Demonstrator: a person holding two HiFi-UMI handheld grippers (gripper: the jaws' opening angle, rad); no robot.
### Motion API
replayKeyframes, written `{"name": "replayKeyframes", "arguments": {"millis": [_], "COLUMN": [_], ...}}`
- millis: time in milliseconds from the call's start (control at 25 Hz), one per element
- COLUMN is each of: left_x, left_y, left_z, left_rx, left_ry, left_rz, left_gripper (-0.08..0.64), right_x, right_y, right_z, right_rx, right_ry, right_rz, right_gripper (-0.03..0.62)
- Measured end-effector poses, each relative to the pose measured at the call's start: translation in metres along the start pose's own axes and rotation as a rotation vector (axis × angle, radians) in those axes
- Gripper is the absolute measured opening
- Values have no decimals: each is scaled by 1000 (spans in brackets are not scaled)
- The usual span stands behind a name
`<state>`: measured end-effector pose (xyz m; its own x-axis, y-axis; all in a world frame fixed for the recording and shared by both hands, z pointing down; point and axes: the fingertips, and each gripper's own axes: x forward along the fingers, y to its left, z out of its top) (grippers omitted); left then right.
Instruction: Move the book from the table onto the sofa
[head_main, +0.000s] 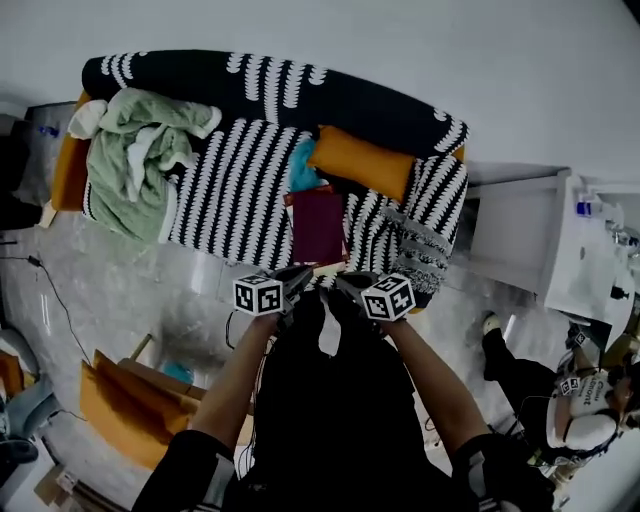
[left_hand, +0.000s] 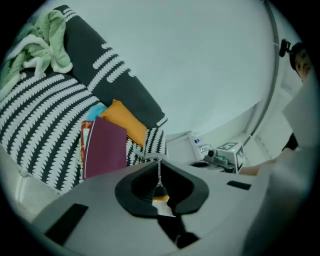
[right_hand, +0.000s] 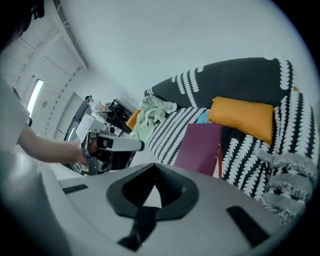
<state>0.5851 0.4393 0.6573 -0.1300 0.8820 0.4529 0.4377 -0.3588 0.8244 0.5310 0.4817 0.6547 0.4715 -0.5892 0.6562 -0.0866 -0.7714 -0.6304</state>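
Note:
The maroon book (head_main: 318, 225) lies flat on the striped sofa seat (head_main: 240, 180), just below the orange pillow (head_main: 362, 162), and partly covers a reddish flat thing. It also shows in the left gripper view (left_hand: 105, 147) and the right gripper view (right_hand: 200, 147). My left gripper (head_main: 297, 279) and right gripper (head_main: 345, 283) hang side by side in front of the sofa's front edge, a little short of the book. Both are shut with nothing between the jaws, as their own views show (left_hand: 159, 166) (right_hand: 154, 171).
A green blanket (head_main: 140, 150) is heaped on the sofa's left end, and a teal item (head_main: 302, 168) sits beside the pillow. A white side table (head_main: 510, 230) stands right of the sofa. An orange piece of furniture (head_main: 120, 400) is at lower left, another person (head_main: 580, 400) at lower right.

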Motion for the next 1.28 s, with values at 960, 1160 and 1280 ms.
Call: {"name": "replayKeyframes", "arguments": {"millis": [960,1160,1280], "left_x": [-87,-90,-91], "left_y": [-107,-105,-104], "left_z": [-19,-23,-24], "left_rx": [123,128,126], "left_ry": [-93,-86,-81], "left_rz": [-67,-53,-52], "left_gripper": [17,17,17], "right_x": [-67,-69,-67], "right_y": [98,107,110], "right_z": [-1,4,4], "right_rx": [-71,-27,-40], "right_ry": [-195,-256,-242], "right_rz": [113,180,187], "right_gripper": [8,6,6]}}
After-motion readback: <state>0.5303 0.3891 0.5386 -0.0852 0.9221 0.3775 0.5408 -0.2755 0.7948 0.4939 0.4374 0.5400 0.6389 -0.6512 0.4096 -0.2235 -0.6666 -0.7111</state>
